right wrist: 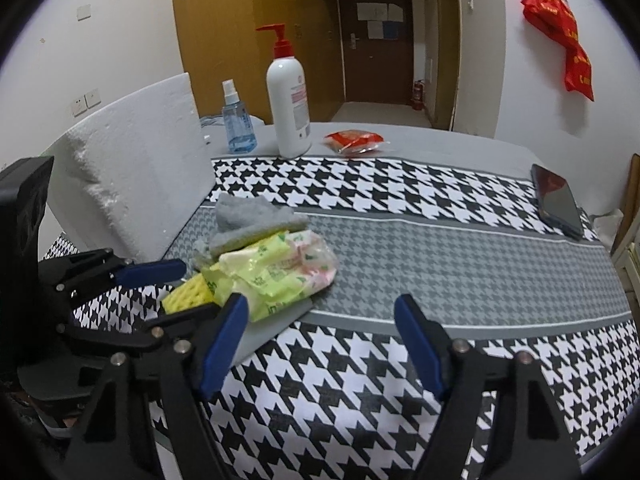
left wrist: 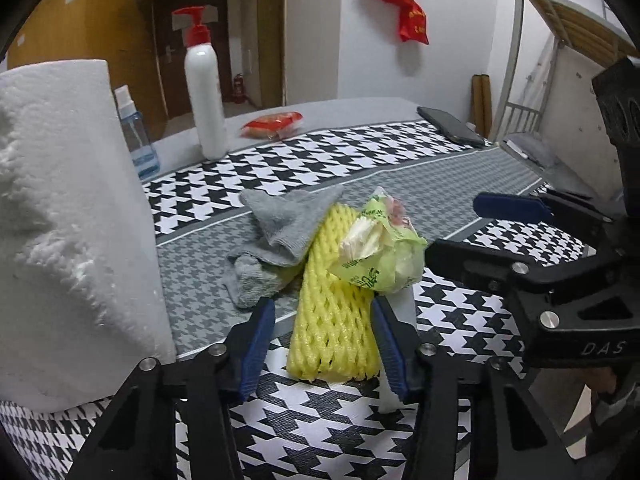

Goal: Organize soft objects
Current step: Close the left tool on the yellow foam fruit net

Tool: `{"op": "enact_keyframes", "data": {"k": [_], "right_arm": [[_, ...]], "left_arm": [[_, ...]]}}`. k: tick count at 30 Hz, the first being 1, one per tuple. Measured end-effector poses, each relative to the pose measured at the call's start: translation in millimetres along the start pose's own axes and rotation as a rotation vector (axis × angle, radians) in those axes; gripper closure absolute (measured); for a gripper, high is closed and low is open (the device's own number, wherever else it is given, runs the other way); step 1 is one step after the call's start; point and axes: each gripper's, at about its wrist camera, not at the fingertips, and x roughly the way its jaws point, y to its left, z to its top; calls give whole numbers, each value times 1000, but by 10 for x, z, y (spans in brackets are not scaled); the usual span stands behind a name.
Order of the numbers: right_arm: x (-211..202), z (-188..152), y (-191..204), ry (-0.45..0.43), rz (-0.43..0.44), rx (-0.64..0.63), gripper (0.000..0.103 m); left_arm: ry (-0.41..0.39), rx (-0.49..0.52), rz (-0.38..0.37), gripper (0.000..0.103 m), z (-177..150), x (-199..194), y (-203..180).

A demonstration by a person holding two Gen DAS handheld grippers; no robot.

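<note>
A pile of soft things lies on the houndstooth tablecloth (left wrist: 320, 416): a yellow foam net sleeve (left wrist: 334, 320), a grey sock (left wrist: 286, 226) behind it, and a green tissue pack (left wrist: 380, 248) on top. The pile also shows in the right wrist view: the pack (right wrist: 276, 276), the sock (right wrist: 248, 216), the yellow sleeve (right wrist: 188, 294). My left gripper (left wrist: 325, 344) is open, its blue pads either side of the sleeve's near end without squeezing it. My right gripper (right wrist: 320, 348) is open and empty, to the right of the pile; it also shows in the left wrist view (left wrist: 472, 232).
A big white foam block (left wrist: 68, 220) stands at the left. A white pump bottle (left wrist: 204, 92), a blue spray bottle (left wrist: 138, 140), a red snack packet (left wrist: 272, 124) and a black phone (left wrist: 450, 126) are at the table's far side. A thin white sheet (right wrist: 276, 322) lies under the pile.
</note>
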Motion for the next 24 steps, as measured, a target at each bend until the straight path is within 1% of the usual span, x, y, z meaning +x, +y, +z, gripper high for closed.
{"op": "enact_keyframes", "data": {"k": [2, 6, 8, 10, 24], "right_arm": [[13, 16, 8, 2, 3, -4, 24], [43, 43, 45, 5, 10, -15, 24], [62, 54, 67, 8, 17, -22, 24], [85, 65, 88, 13, 20, -27, 24], [252, 156, 191, 45, 72, -42, 24]], "left_arm": [[13, -4, -17, 60, 2, 26, 10], [26, -13, -56, 69, 5, 50, 29], [30, -19, -67, 77, 3, 54, 45], [29, -29, -82, 81, -2, 48, 67], [24, -82, -124, 82, -17, 19, 159]]}}
